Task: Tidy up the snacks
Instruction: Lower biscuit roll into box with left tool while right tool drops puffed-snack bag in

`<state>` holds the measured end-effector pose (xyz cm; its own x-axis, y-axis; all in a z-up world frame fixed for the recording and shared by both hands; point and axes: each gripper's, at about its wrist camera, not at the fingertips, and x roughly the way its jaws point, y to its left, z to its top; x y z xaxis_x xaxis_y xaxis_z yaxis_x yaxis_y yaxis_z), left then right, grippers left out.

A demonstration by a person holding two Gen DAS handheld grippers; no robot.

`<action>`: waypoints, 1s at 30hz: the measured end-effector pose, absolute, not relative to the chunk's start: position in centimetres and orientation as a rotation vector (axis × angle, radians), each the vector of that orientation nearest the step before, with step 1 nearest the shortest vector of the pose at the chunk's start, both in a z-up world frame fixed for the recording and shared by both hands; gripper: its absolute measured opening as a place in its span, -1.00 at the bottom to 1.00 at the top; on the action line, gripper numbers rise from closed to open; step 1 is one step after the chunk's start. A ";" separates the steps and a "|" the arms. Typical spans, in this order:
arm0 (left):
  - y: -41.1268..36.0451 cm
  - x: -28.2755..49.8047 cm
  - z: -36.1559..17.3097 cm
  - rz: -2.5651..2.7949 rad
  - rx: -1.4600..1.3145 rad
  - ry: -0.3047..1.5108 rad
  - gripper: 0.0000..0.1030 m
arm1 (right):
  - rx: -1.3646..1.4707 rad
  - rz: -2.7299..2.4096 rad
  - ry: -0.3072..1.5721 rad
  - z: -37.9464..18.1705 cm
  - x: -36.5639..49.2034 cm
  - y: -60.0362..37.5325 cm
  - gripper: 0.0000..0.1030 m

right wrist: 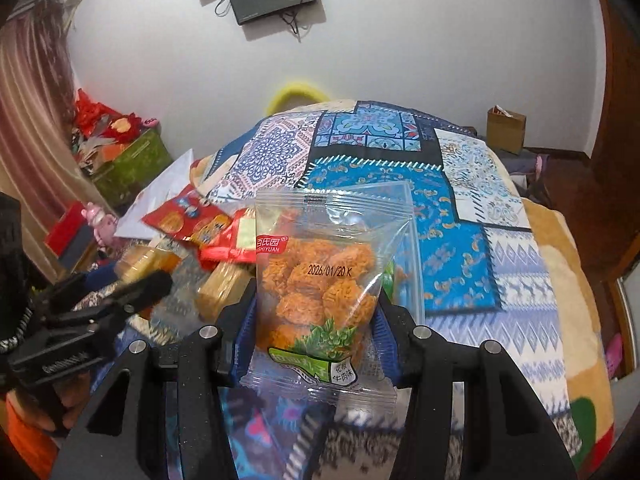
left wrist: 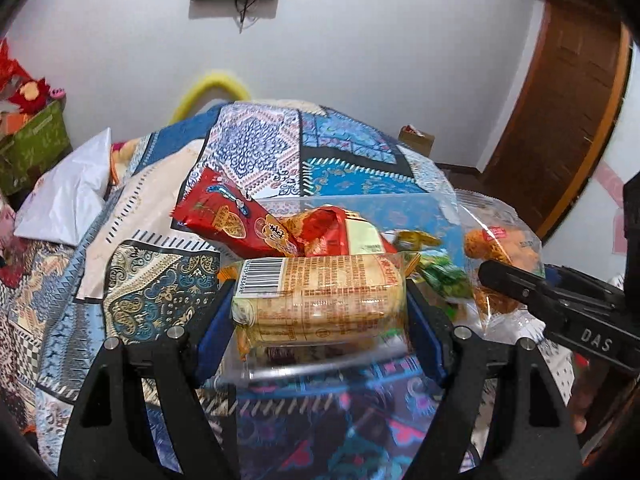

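Two grippers: both full.
Left gripper (left wrist: 320, 312): pinches cracker pack (left wrist: 320, 300) over clear bin (left wrist: 320, 372) edge.
Right gripper (right wrist: 316, 328): pinches noodle bag (right wrist: 324, 288); bare quilt (right wrist: 500, 240) to its right.

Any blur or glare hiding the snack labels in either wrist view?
Left wrist view: barcode on the beige cracker pack reads sharp; the clear plastic box's near rim is motion-smeared. Right wrist view: date print on the clear bag of orange noodle balls is legible, slight glare up top.

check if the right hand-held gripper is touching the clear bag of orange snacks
Touching. The right wrist view shows the right hand-held gripper with both blue pads pressed against the sides of the clear bag of orange snacks.
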<state>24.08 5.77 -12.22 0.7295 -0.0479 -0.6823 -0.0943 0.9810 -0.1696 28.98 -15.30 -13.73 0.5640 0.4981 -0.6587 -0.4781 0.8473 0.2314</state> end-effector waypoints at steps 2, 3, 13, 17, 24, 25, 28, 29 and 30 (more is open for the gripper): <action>6.2 25.1 -13.0 0.048 -0.214 0.764 0.51 | 0.027 0.579 0.798 -14.2 29.8 -14.5 -0.08; 6.5 25.6 -13.5 0.056 -0.227 0.773 0.51 | 0.026 0.582 0.808 -14.5 30.1 -14.1 -0.08; 6.7 26.7 -15.7 0.051 -0.202 0.794 0.66 | -0.037 0.575 0.854 -16.9 31.0 -11.4 -0.03; 6.6 26.5 -15.5 0.039 -0.208 0.816 0.69 | -0.022 0.586 0.871 -16.5 31.0 -12.2 0.06; 6.0 24.7 -13.5 0.025 -0.193 0.778 0.69 | -0.014 0.588 0.823 -14.2 29.6 -13.5 0.23; 6.0 24.2 -12.8 0.022 -0.194 0.766 0.69 | -0.018 0.586 0.812 -13.7 29.3 -13.6 0.23; 5.8 22.5 -10.7 0.021 -0.189 0.713 0.69 | -0.013 0.586 0.773 -12.1 28.3 -14.2 0.23; 5.7 21.8 -9.8 0.019 -0.186 0.687 0.69 | -0.008 0.587 0.760 -11.6 27.9 -14.3 0.23; 5.6 20.9 -8.9 0.018 -0.180 0.659 0.69 | -0.001 0.589 0.739 -10.8 27.4 -14.6 0.23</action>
<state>20.93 5.59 -8.86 0.7912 -0.0401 -0.6103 -0.0737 0.9843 -0.1603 27.39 -14.58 -10.77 0.5859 0.5044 -0.6343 -0.5054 0.8393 0.2006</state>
